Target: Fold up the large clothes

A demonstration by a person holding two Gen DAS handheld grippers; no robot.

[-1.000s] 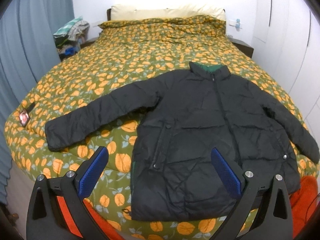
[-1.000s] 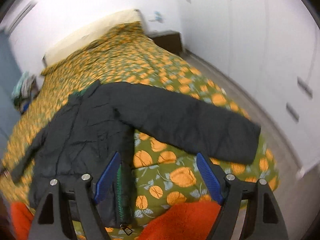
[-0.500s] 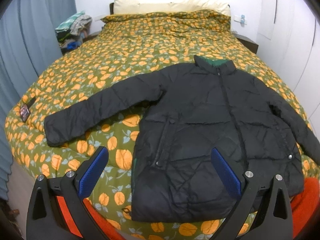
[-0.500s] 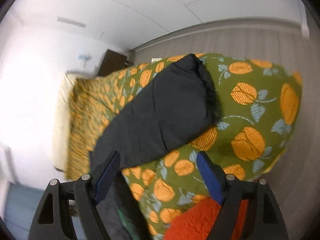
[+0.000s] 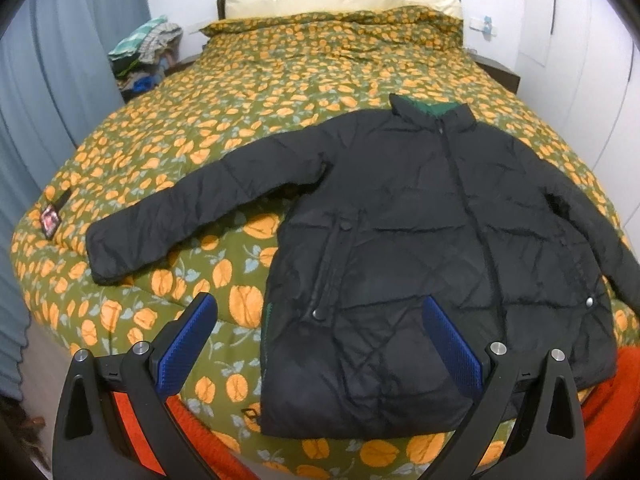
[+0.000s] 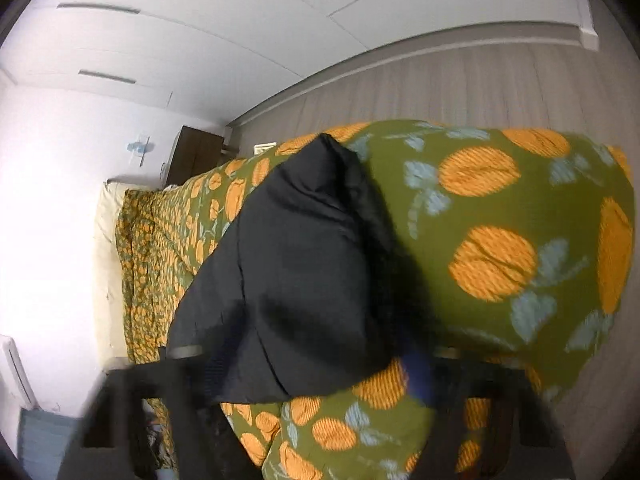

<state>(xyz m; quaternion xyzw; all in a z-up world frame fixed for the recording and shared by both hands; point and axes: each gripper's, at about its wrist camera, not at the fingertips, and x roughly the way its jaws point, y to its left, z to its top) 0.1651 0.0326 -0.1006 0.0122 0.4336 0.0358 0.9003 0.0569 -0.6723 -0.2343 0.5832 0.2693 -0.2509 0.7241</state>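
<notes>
Left wrist view is showing the left gripper [image 5: 318, 342] hanging wide and empty over the unfolded black jacket [image 5: 420, 248] lying ahead, while the right gripper [image 6: 316, 376] is closing around its sleeve cuff [image 6: 304, 272], folding barely starting.

In the right wrist view, the right gripper [image 6: 316, 376] is a dark motion blur, its jaws closing around the black jacket's sleeve [image 6: 304, 264], contact unclear. In the left wrist view, the jacket's [image 5: 420, 240] far sleeve runs off the picture's right edge near the bed's [image 5: 248, 92] corner.
</notes>
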